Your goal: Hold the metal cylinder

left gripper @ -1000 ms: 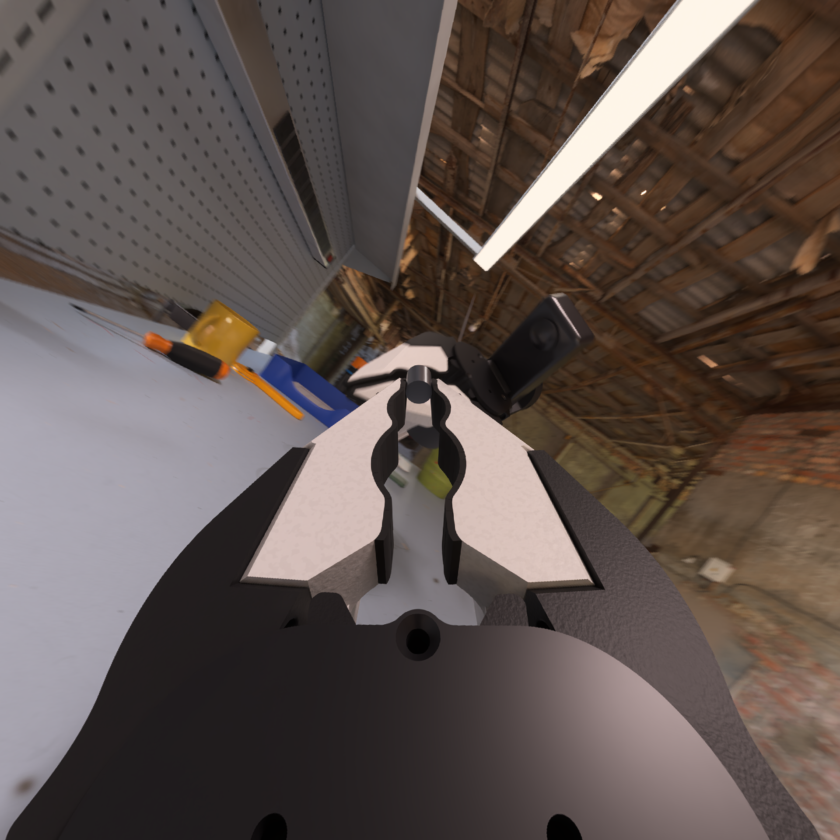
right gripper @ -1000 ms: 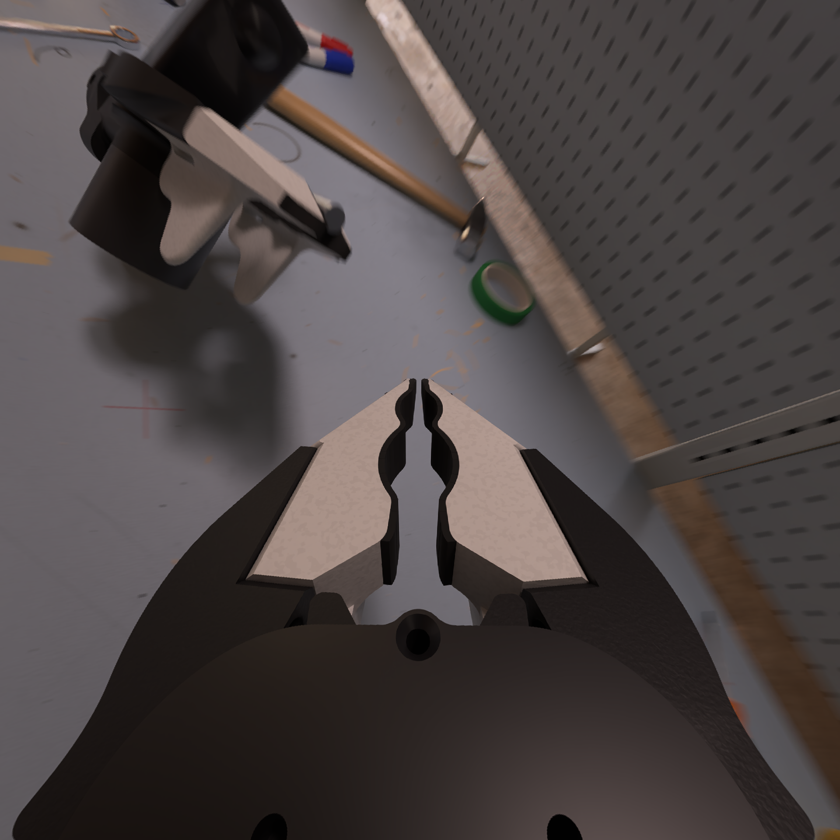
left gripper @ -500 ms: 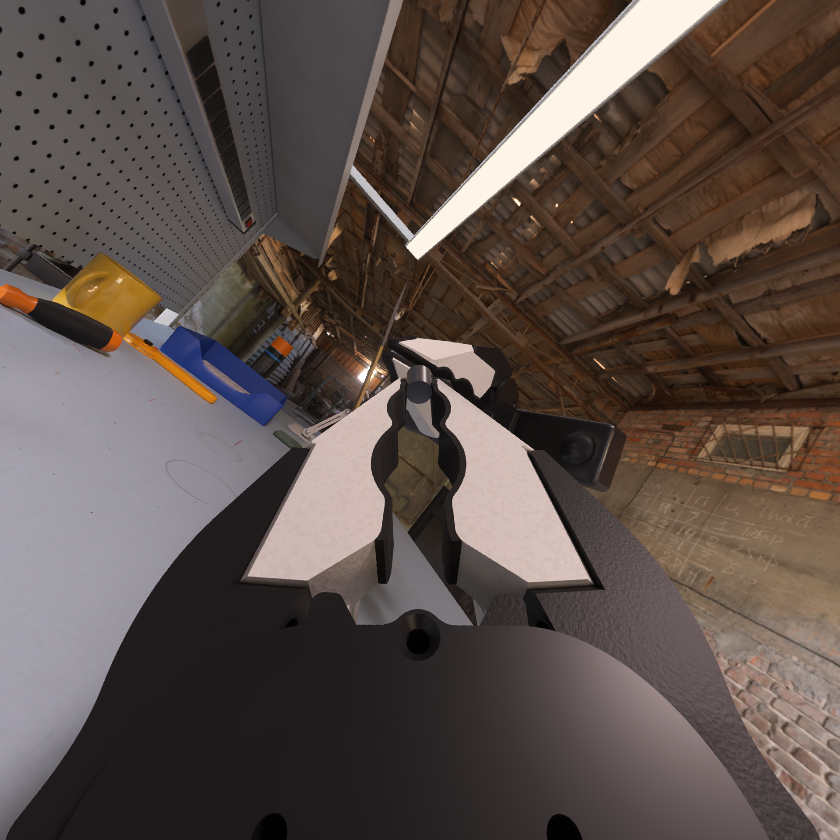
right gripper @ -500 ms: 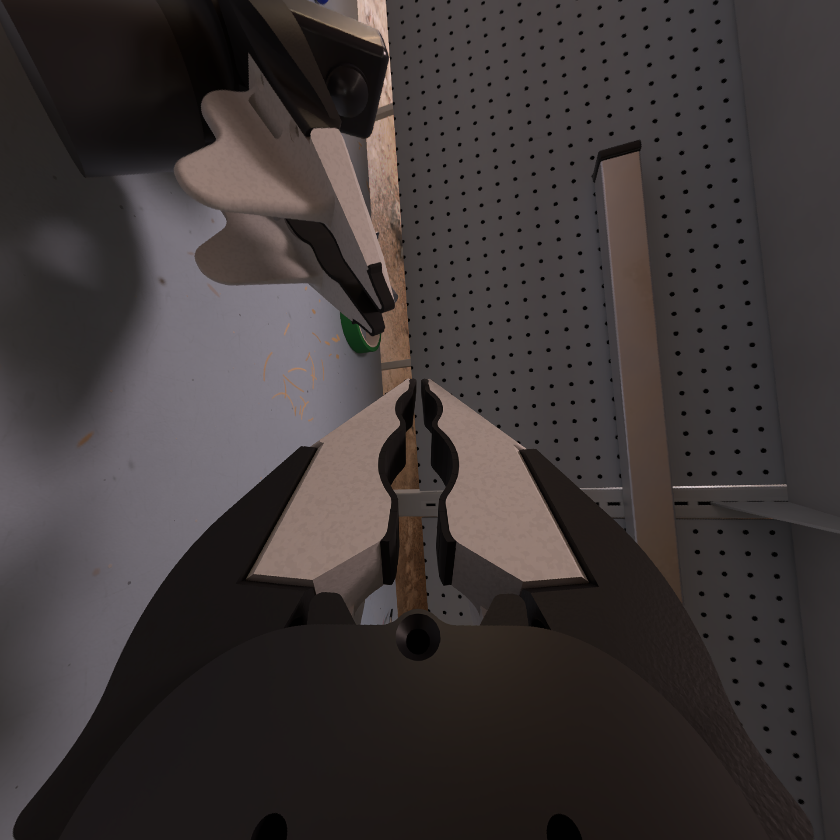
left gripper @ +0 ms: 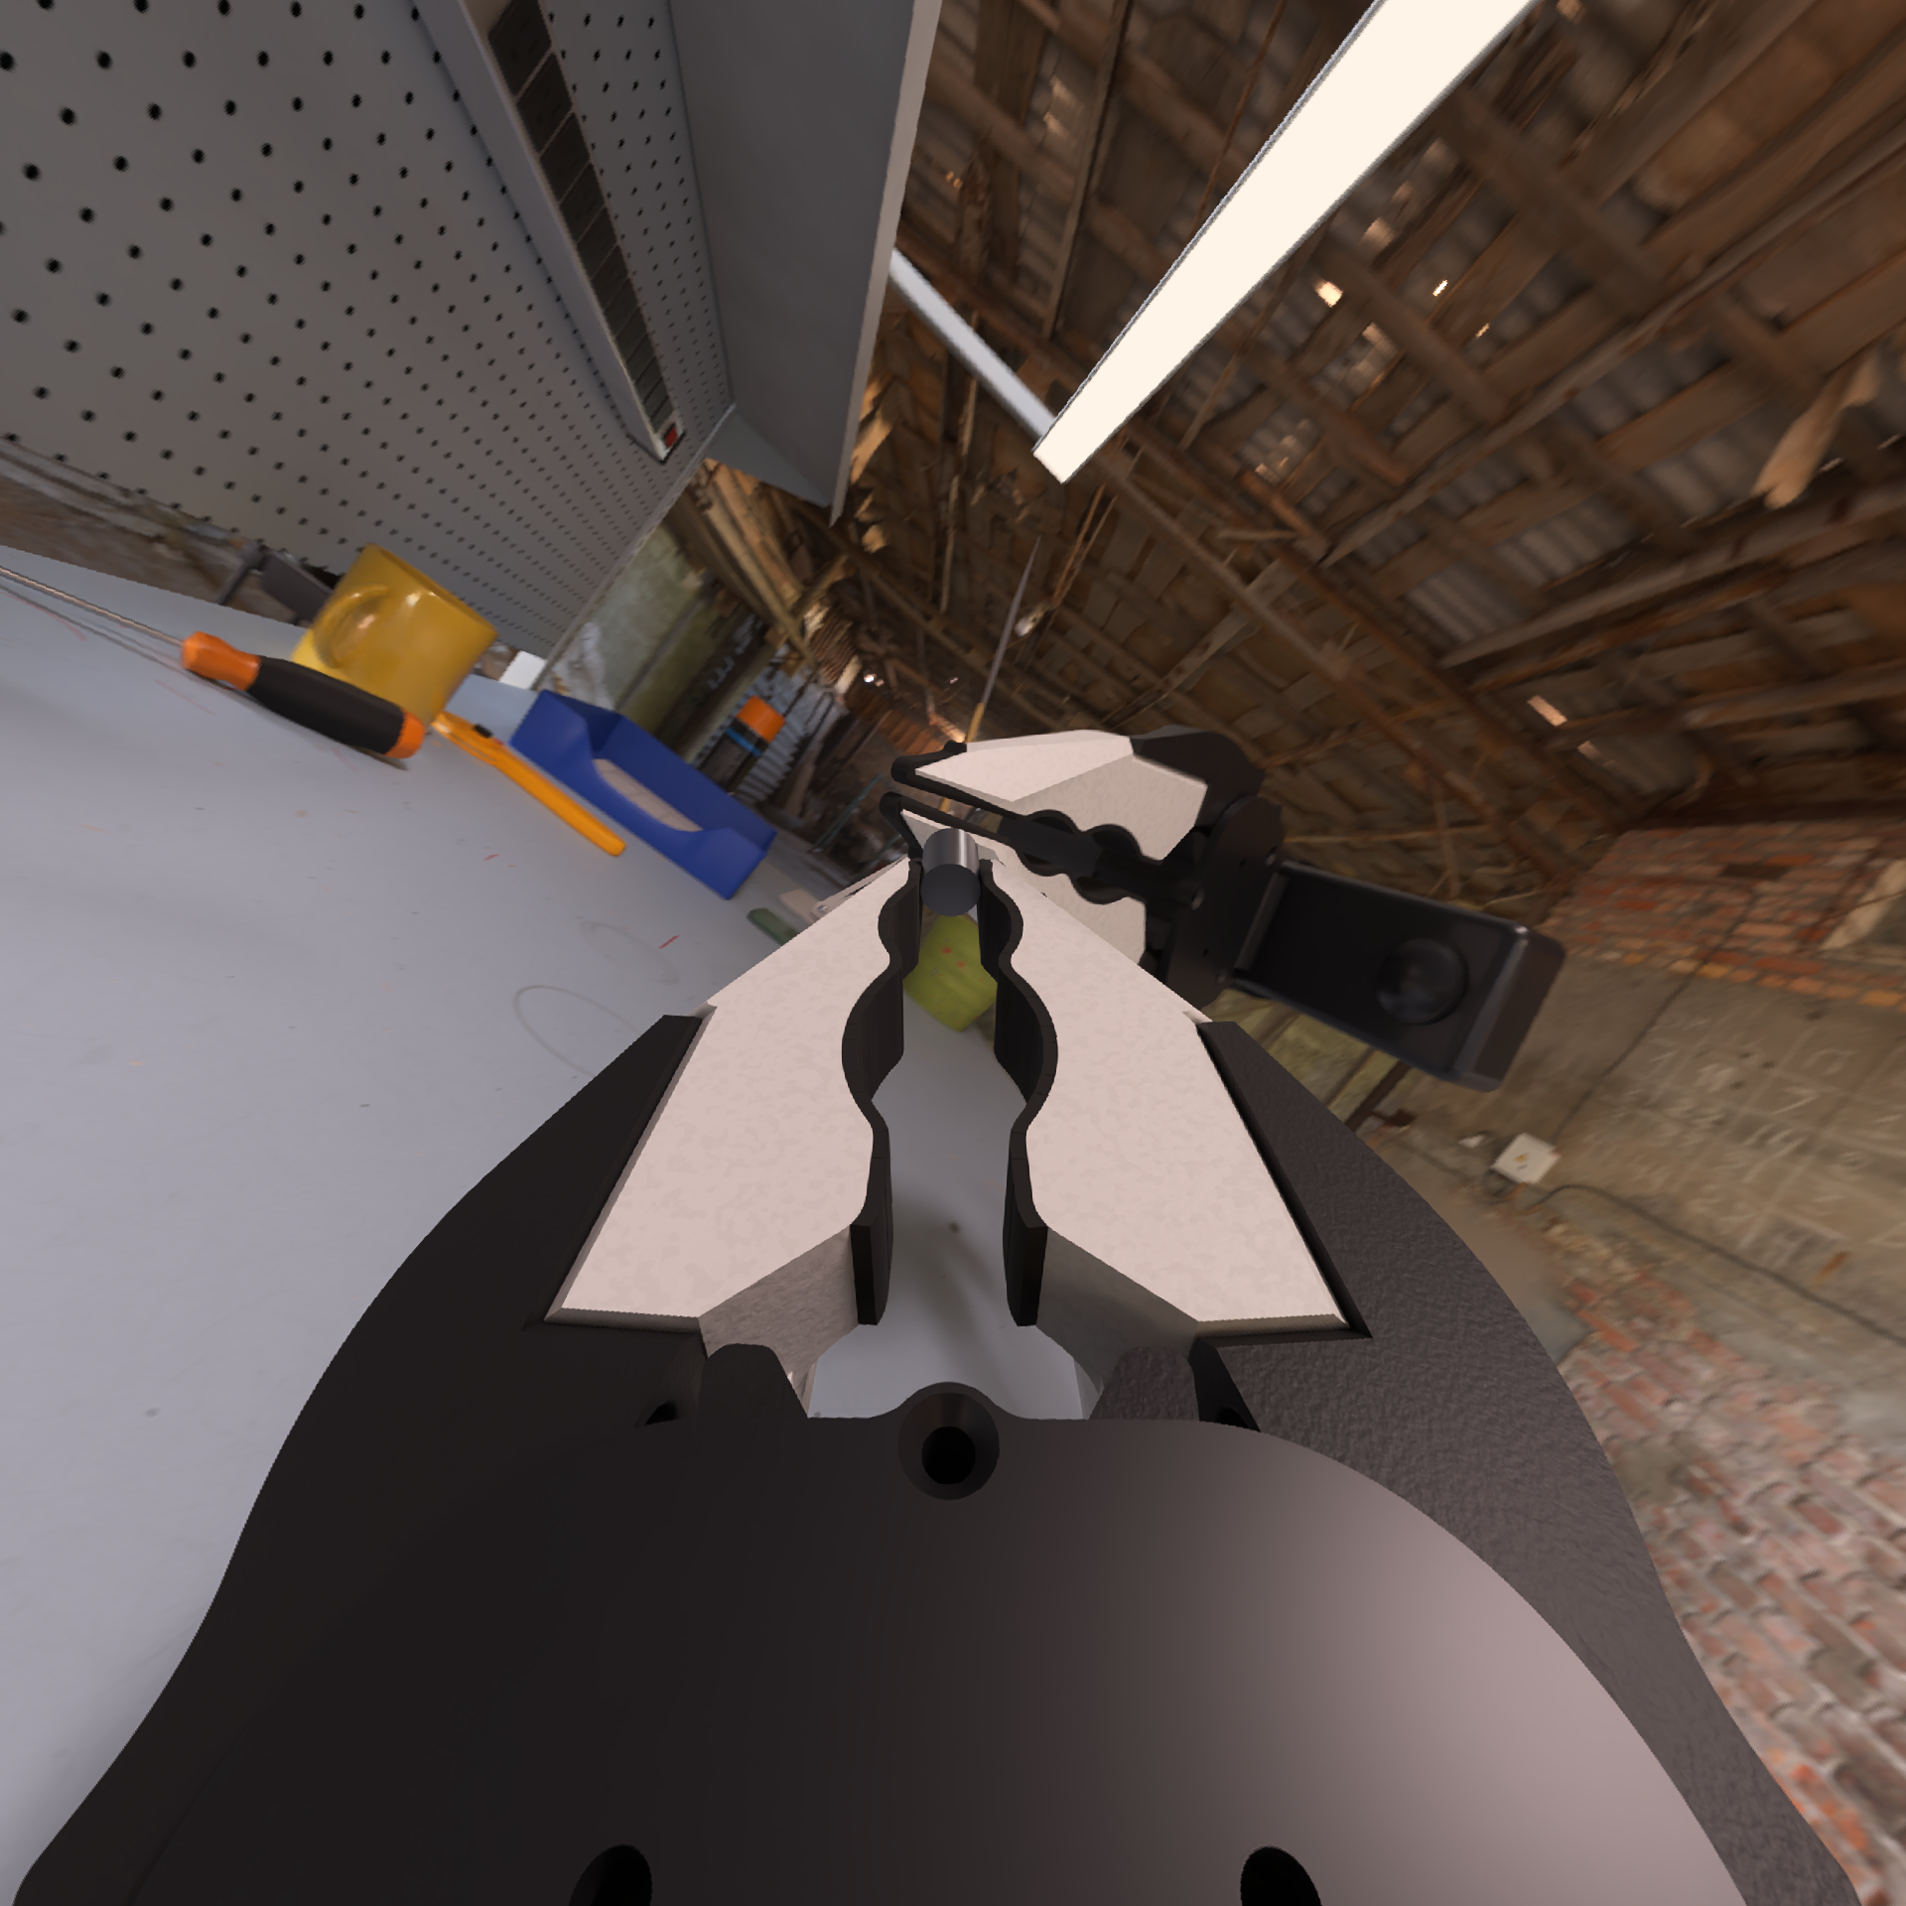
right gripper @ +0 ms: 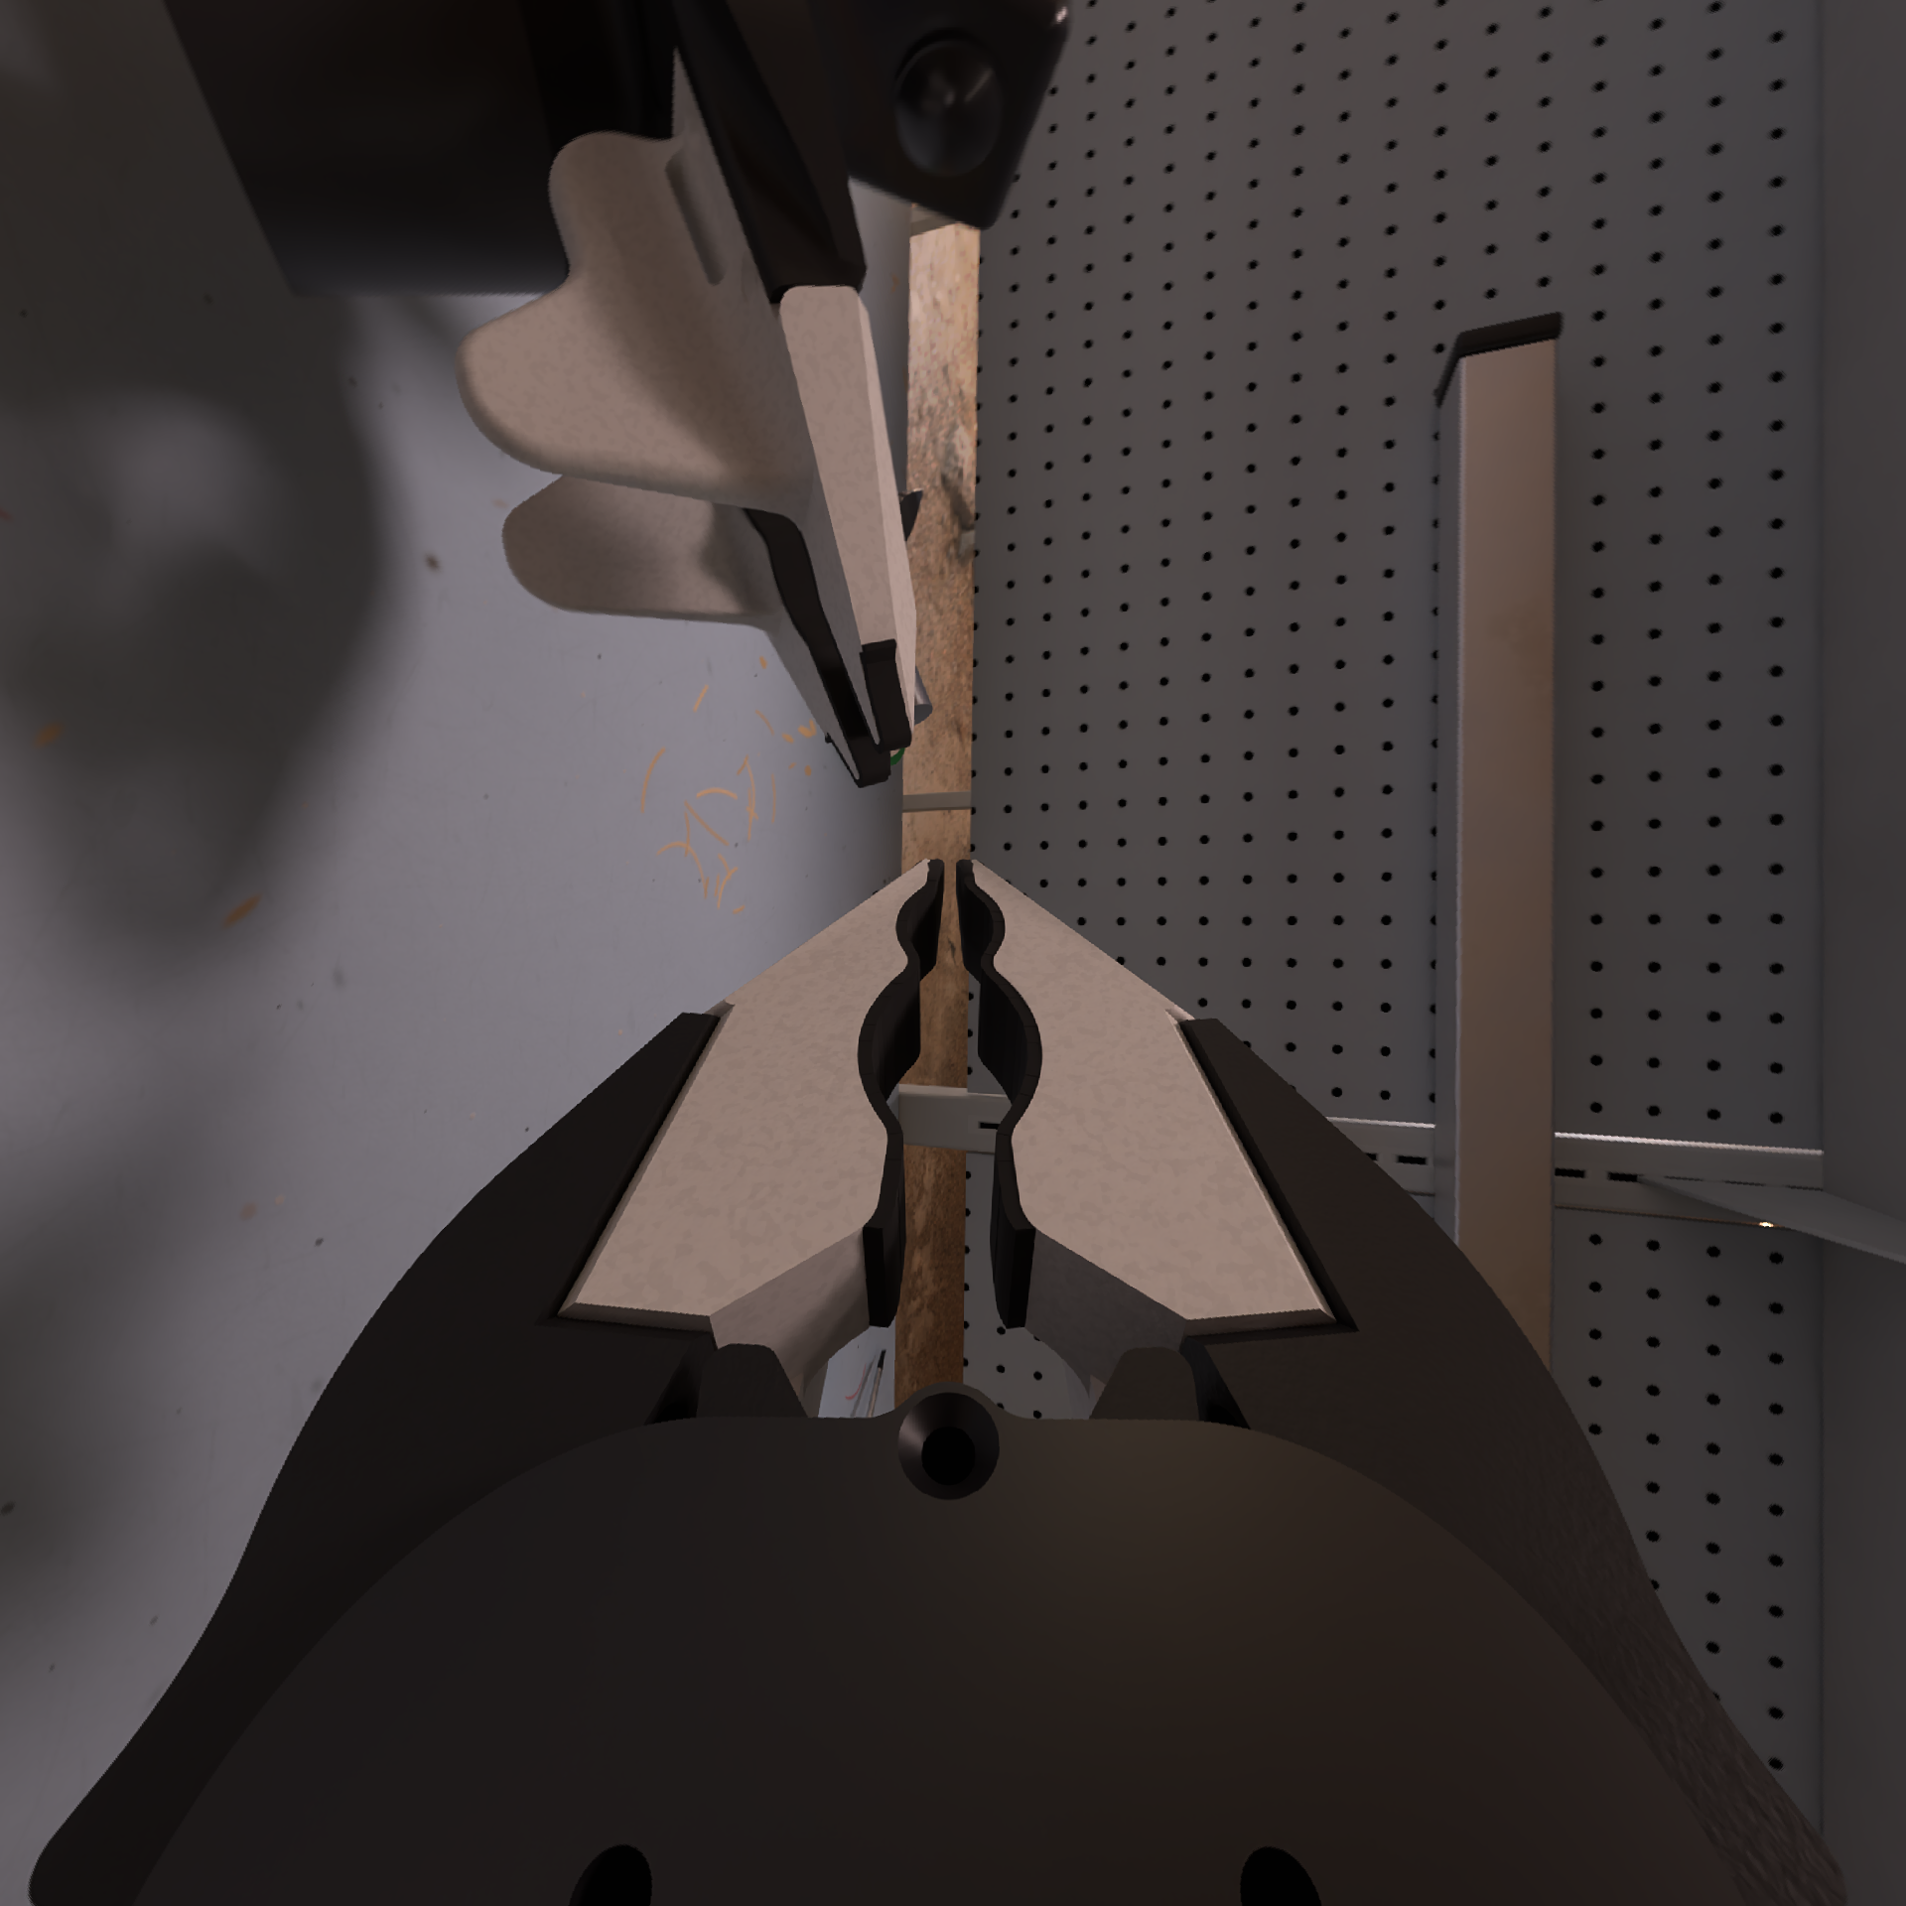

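Note:
My left gripper is shut on the metal cylinder, a short dark grey bar pinched at the fingertips and held above the grey table. Its round end faces the camera. My right gripper is shut and empty. In the left wrist view the right gripper lies sideways just beyond the cylinder, its tips pointing left. In the right wrist view the left gripper hangs above and ahead of my right fingertips; the cylinder is not clear there.
A yellow mug, an orange-and-black screwdriver, an orange knife and a blue bin lie at the table's back. A yellow-green object sits behind the fingers. A grey pegboard rises behind the table.
The right gripper has come close to the left gripper's tips and turned sideways. The left gripper has tilted and kept its hold on the cylinder. The right gripper stays shut.

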